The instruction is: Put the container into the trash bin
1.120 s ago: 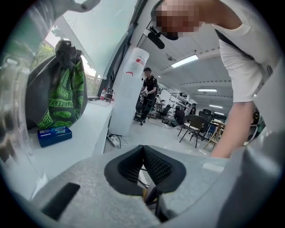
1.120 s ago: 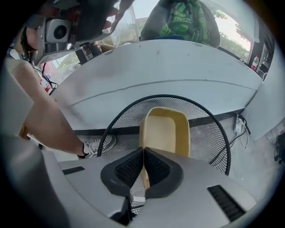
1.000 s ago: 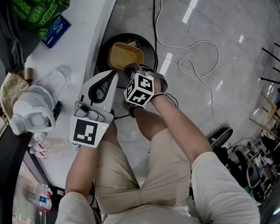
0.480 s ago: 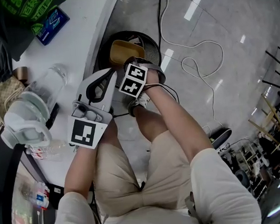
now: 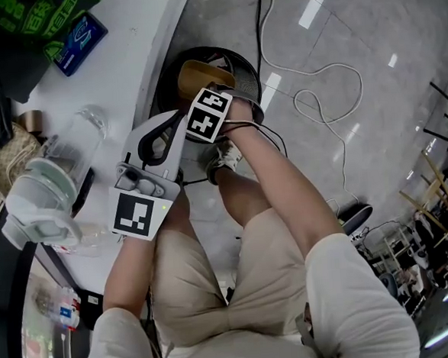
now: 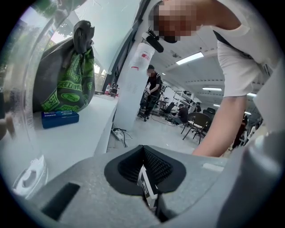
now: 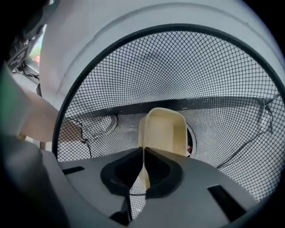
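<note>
A person seen from above stands beside a white table (image 5: 124, 59) on a glossy grey floor (image 5: 351, 28), with a two-jaw gripper in each hand.

The right gripper (image 7: 143, 153) points steeply down into a round black wire-mesh trash bin (image 5: 255, 80), which stands on the floor just beside the table edge. Its jaws are pressed together on the thin wall of a tan, rounded plastic container (image 7: 164, 127). The container hangs from that pinched edge, open side toward the camera. It is inside the ring of the bin's rim, with mesh all around it. In the head view the container shows as a tan shape in the bin's mouth, just past the gripper's square-marker cube (image 5: 208, 114).

The left gripper (image 6: 143, 153) is held over the table edge, near the right one, pointing slightly downward. Its jaws are closed, with a small white slip (image 6: 147, 185) bearing dark print caught in the seam between them.

On the table lie a blue box (image 5: 80, 33), a green-patterned bag (image 5: 40, 11) and a clear plastic jug (image 5: 55, 175). A white cable (image 5: 316, 80) loops across the floor beyond the bin.
</note>
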Available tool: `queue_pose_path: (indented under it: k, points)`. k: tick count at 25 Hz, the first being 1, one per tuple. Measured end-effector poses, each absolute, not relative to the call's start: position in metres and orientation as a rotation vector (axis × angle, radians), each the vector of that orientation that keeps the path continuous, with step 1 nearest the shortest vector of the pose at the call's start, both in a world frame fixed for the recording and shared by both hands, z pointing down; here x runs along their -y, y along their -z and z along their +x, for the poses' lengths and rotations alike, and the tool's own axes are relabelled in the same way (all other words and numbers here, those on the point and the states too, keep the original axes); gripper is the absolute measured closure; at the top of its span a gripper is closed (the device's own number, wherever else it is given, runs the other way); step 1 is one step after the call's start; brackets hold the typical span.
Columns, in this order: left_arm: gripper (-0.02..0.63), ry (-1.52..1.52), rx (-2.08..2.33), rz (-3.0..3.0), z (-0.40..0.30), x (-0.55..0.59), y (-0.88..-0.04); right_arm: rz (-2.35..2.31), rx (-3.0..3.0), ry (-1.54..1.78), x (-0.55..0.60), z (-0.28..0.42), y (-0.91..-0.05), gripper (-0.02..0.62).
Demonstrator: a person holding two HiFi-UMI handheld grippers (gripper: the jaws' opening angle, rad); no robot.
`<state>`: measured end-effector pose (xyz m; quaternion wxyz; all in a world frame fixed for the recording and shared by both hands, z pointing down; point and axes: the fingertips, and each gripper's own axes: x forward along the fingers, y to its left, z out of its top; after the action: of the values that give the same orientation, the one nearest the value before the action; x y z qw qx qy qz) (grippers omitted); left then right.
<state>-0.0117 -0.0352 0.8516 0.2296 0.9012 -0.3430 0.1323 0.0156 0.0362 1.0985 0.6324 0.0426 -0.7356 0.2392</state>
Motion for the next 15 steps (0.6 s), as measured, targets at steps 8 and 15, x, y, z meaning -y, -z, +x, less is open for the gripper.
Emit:
queue_pose_path:
  k: [8,15]
  points:
    - [0.589,-0.385,0.937,2.479,-0.0145,0.0378,-0.8501,0.137,1.675,-0.580,-0.0311,0.0167,-1.1067,0.583]
    - [0.589,-0.389,0.950,2.472,-0.0151,0.0367,-0.8481,0.163,1.704,-0.623,-0.0283,0.0118,-1.1014,0.509]
